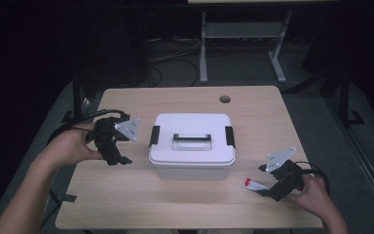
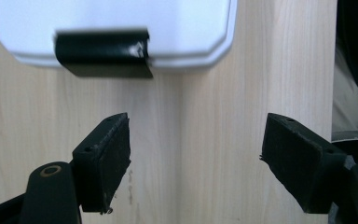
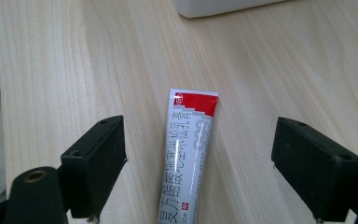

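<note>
My right gripper (image 3: 198, 175) hangs with its jaws spread wide and holding nothing, straddling the white squeeze tube with a red crimped end and red lettering (image 3: 189, 158). The tube lies flat on the pale wooden table (image 1: 126, 200), at the near right, its long axis running straight out between the jaws. My left gripper (image 2: 196, 163), equally wide and empty, faces the left black latch (image 2: 103, 52) of the white lidded plastic box (image 1: 191, 141) at the table's middle.
</note>
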Available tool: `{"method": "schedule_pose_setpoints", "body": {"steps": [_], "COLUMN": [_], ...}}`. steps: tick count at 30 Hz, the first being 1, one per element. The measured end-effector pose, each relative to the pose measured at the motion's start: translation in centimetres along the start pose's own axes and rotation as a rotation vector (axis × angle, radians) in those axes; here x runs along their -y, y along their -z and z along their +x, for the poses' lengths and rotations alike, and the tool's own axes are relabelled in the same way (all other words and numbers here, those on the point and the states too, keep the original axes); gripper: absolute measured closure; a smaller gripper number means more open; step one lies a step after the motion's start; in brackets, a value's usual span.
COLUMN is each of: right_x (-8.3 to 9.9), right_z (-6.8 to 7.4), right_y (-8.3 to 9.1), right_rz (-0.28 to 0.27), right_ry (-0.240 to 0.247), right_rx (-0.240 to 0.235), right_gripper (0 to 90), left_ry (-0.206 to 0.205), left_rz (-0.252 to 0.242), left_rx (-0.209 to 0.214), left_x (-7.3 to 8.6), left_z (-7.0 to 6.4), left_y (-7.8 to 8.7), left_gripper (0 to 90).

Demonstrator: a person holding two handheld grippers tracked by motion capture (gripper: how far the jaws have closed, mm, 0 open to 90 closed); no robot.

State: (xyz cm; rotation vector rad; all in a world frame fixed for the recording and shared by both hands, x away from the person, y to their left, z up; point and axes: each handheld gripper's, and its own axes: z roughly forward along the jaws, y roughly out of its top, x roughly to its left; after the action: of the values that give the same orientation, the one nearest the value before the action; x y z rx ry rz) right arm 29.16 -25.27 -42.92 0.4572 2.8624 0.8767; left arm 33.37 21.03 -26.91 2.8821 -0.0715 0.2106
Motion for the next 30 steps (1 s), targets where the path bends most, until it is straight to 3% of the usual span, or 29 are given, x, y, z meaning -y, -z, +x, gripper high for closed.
{"method": "schedule_pose_setpoints", "body": {"steps": [8, 14, 30], "right_x": [-0.1, -0.2, -0.4], "right_z": [0.0, 0.1, 0.2], "right_y": [0.0, 0.2, 0.7], "right_rz": [0.002, -0.004, -0.012], "right_ry": [0.008, 0.014, 0.022], "right_rx": [-0.002, 0.005, 0.014], "right_gripper": [17.2, 17.2, 16.9], "left_ry": [-0.03, -0.045, -0.098], "left_rz": [0.017, 0.029, 0.036], "left_rx": [0.004, 0.015, 0.027], "left_x": [-2.7, -4.5, -8.8], "left_z": [1.1, 2.1, 3.2], "left_y": [0.5, -0.3, -0.9], "left_gripper": [24.2, 25.2, 31.1]}}
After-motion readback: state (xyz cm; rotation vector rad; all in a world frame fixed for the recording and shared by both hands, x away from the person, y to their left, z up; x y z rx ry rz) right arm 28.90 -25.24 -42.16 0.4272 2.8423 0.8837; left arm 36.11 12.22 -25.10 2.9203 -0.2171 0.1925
